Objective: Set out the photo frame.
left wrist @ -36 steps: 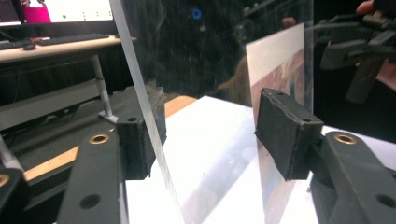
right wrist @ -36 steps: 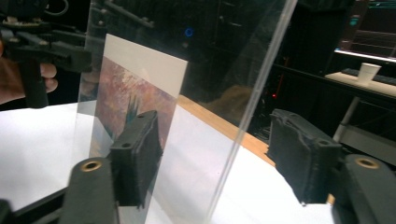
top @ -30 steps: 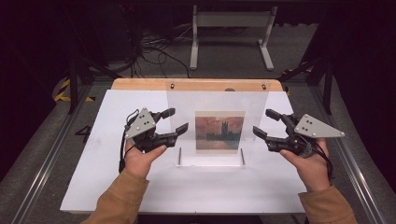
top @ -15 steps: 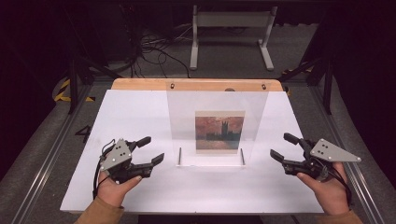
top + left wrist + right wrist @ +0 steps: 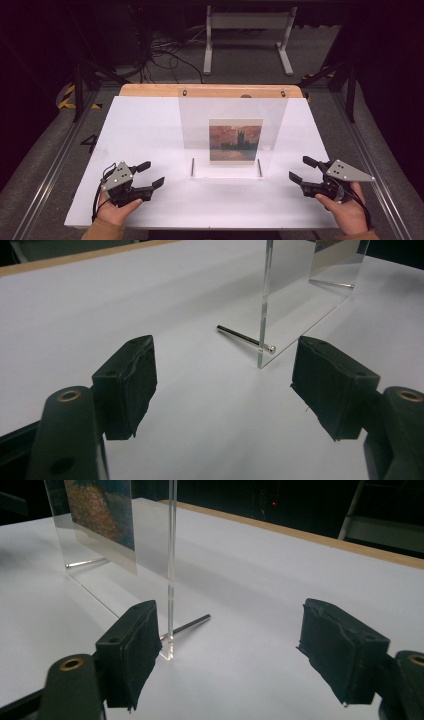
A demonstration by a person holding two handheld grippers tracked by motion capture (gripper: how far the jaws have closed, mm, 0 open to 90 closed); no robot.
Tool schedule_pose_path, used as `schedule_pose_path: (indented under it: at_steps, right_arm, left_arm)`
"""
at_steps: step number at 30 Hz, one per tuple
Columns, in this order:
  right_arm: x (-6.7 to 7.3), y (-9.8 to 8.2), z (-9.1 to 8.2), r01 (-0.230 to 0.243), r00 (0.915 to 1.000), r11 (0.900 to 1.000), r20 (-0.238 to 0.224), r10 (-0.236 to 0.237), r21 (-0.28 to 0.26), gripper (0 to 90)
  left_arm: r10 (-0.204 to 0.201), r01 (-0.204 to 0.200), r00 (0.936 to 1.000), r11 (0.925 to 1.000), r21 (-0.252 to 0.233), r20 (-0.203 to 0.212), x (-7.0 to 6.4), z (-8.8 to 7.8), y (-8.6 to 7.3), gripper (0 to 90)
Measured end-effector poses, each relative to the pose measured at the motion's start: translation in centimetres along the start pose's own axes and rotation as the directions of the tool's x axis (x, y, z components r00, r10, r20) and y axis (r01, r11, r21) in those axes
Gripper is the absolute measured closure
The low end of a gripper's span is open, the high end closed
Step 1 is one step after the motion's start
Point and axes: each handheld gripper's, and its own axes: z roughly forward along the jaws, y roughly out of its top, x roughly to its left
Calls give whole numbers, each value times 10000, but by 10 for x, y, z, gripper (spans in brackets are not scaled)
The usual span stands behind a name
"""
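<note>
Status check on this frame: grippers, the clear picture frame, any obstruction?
Left gripper open, empty. Right gripper open, empty. Acrylic frame upright mid-table between them, untouched. Nothing in the way.

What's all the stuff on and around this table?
Clear stand: one, see-through, upright mid-table.
Picture: one, orange and dark blue, in the stand.
Metal pins: two, silver, at the stand's foot.
Table: one, white top, wooden far edge.
Metal frame: one, pale grey, on the floor behind.
Cables: several, black, on the floor behind.
Left tongs: one, black, open, near the table's left front.
Right tongs: one, black, open, right front.
</note>
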Motion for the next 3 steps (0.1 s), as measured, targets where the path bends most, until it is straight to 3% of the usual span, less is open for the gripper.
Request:
schedule_pose_path:
  at_steps: [3]
  right_arm:
    - [1,-1,2,29,10000,10000,-71,-29,51,239]
  left_arm:
    - [-42,42,10000,10000,43,27,-1,0,-1,262]
